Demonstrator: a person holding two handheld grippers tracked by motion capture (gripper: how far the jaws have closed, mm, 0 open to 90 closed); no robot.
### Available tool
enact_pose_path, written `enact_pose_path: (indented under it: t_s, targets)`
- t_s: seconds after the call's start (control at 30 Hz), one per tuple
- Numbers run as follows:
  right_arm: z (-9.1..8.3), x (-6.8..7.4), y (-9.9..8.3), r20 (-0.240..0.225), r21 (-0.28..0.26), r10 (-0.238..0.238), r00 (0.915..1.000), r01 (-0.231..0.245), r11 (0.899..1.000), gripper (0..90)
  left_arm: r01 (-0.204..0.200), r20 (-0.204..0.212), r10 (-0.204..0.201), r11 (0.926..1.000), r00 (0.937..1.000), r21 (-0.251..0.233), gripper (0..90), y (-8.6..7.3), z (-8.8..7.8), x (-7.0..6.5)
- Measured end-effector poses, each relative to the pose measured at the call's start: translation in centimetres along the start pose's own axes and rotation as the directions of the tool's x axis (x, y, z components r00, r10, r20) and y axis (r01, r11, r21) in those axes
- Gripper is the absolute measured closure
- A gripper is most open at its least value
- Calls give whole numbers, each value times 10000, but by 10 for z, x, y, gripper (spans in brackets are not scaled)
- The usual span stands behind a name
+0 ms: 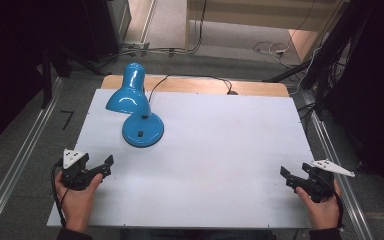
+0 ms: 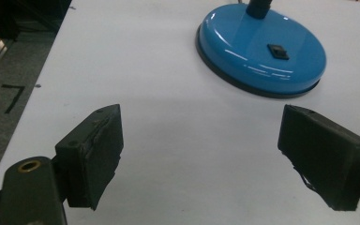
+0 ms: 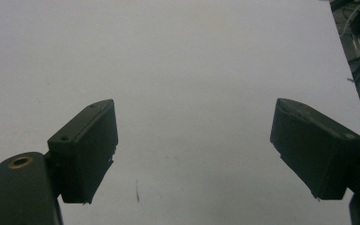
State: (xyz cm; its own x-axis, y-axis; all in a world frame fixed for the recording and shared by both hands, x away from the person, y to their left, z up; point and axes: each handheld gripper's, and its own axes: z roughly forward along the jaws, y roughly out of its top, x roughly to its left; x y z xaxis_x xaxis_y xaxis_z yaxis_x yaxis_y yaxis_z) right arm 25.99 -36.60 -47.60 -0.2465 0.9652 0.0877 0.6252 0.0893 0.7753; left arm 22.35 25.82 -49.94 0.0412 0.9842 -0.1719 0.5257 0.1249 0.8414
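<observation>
A white table (image 1: 220, 150) sits on grey floor (image 1: 175, 30). Metal rails (image 1: 15, 165) run down both sides. Corners look dark.

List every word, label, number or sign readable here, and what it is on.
No readable text.
Floor: a black angle mark of tape, shaped like "7"; a mark rather than writing.
Lamp base: a small black switch, no legible marking.
Table: no print.
</observation>
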Motion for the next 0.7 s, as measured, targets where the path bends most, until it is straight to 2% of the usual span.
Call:
enact_pose_path:
  t_s: [0.07,0.33,0.7]
  targets:
    - [0,-2,0,-43,-77,105,9999,-105,9999,141,-70,3,70,10000,10000,-35,148,1,1,-2]
    - [5,0,2,-56,-48,-72,10000,72,10000,141,-150,171,148,9999,9997,86,148,2,8,-7]
    - [9,4,3,-122,71,-140,9998,140,9999,141,10,248,-13,10000,9997,99,151,2,9,-7]
